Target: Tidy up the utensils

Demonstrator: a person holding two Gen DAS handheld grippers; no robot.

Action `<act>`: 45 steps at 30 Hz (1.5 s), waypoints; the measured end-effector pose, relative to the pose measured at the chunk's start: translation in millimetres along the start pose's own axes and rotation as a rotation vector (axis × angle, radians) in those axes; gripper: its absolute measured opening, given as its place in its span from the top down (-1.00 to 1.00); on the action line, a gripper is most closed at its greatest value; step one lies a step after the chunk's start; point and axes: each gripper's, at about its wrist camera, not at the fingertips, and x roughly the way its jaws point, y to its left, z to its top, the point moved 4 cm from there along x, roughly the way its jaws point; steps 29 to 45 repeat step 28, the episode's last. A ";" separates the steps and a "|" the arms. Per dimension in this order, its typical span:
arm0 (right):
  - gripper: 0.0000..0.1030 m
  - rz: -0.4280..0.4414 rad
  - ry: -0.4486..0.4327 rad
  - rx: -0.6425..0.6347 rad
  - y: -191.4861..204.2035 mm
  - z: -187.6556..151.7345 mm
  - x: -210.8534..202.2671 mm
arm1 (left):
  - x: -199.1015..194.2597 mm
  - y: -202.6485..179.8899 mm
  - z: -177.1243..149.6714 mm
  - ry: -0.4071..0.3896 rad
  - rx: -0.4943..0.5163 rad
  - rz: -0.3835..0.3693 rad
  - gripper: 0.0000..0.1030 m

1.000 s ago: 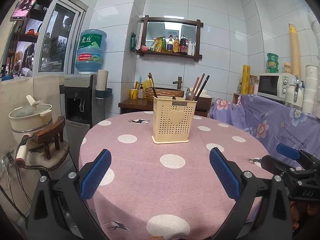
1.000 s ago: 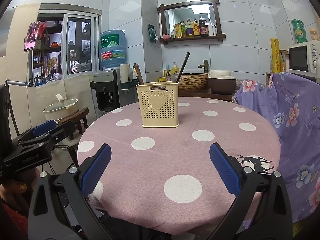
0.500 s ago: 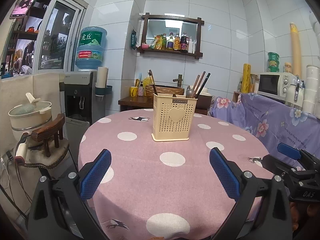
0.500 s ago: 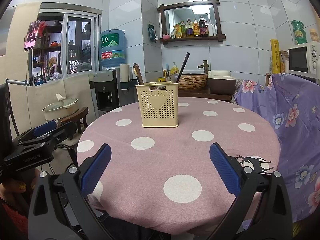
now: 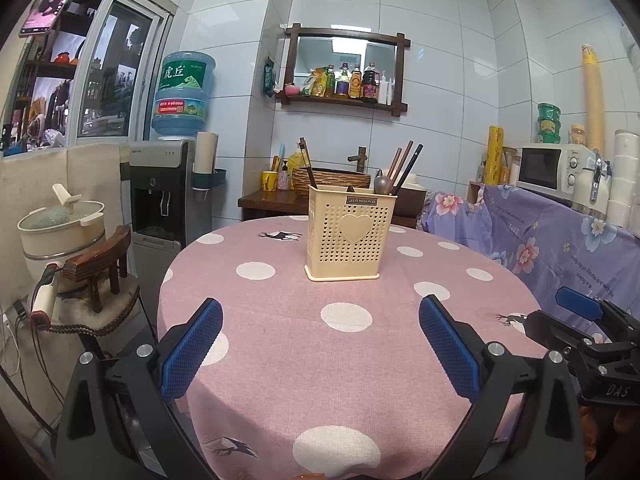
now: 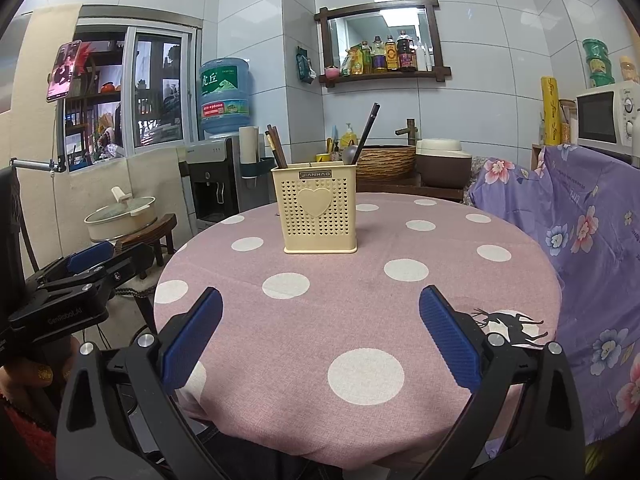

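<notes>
A cream perforated utensil holder (image 5: pixel 350 234) (image 6: pixel 318 208) with a heart on its front stands upright near the middle of the round pink polka-dot table (image 5: pixel 360 340) (image 6: pixel 360 280). Dark chopsticks (image 5: pixel 404 166) (image 6: pixel 366 128) and a metal spoon (image 5: pixel 382 184) (image 6: pixel 349 154) stick out of its top. My left gripper (image 5: pixel 320 344) is open over the table's near edge, well short of the holder, with nothing between its blue pads. My right gripper (image 6: pixel 320 336) is also open and empty, at a similar distance from the holder.
A water dispenser (image 5: pixel 172 184) with a blue bottle stands at the back left, beside a stool with a pot (image 5: pixel 60 224). A purple floral cloth (image 5: pixel 540 240) covers furniture on the right, with a microwave (image 5: pixel 552 168) above. A counter with a woven basket (image 6: pixel 384 160) lies behind the table.
Both grippers stay open and empty. The left wrist view has tilted and risen slightly, so the holder sits a little higher in frame. The right view has hardly shifted.
</notes>
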 end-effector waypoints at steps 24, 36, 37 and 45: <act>-0.89 0.002 0.017 0.009 2.6 -6.7 3.6 | 2.4 1.8 0.1 0.026 -0.008 0.005 -0.90; -0.89 0.002 0.021 0.011 2.4 -7.8 4.1 | 3.9 3.0 -0.5 0.035 -0.009 0.009 -0.90; -0.89 0.002 0.021 0.011 2.4 -7.8 4.1 | 3.9 3.0 -0.5 0.035 -0.009 0.009 -0.90; -0.89 0.002 0.021 0.011 2.4 -7.8 4.1 | 3.9 3.0 -0.5 0.035 -0.009 0.009 -0.90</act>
